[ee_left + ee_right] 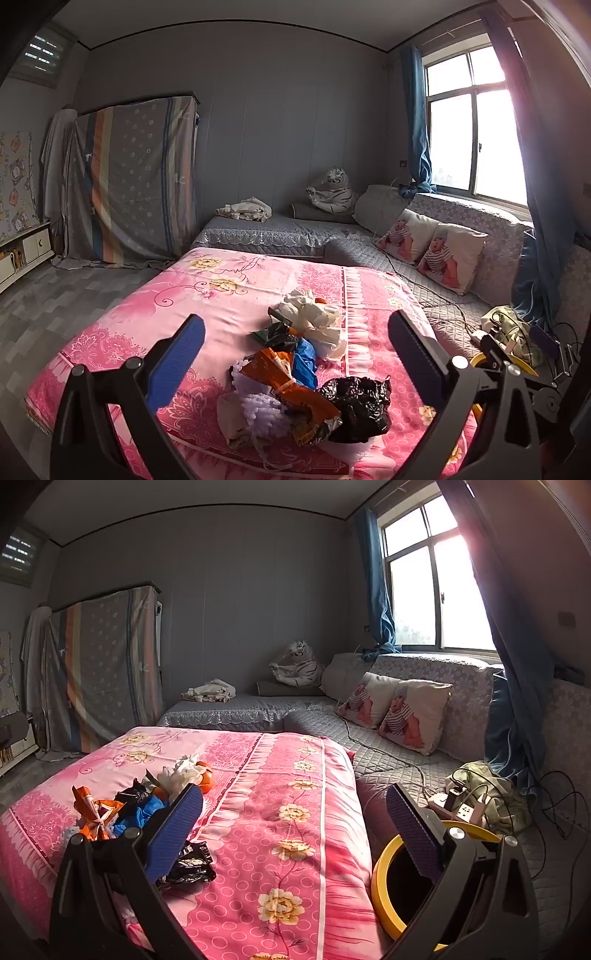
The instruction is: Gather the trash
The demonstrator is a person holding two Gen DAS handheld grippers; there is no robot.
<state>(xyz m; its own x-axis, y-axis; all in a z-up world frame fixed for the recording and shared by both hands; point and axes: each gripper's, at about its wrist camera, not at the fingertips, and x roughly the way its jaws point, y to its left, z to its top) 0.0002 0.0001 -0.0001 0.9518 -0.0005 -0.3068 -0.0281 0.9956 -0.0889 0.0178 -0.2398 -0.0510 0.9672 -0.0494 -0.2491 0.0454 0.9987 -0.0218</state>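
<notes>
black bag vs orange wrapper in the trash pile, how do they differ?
The black bag is glossy, plain and crumpled into a ball; the orange wrapper is printed, flatter and stretched out long. The black bag lies at the pile's right edge, the orange wrapper runs through its middle, partly over the purple fluff. Both lie on the pink bedspread, ungripped.

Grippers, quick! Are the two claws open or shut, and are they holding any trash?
Left gripper: open wide, holding nothing; the trash pile lies on the pink bedspread ahead.
Right gripper: open wide, holding nothing.
</notes>
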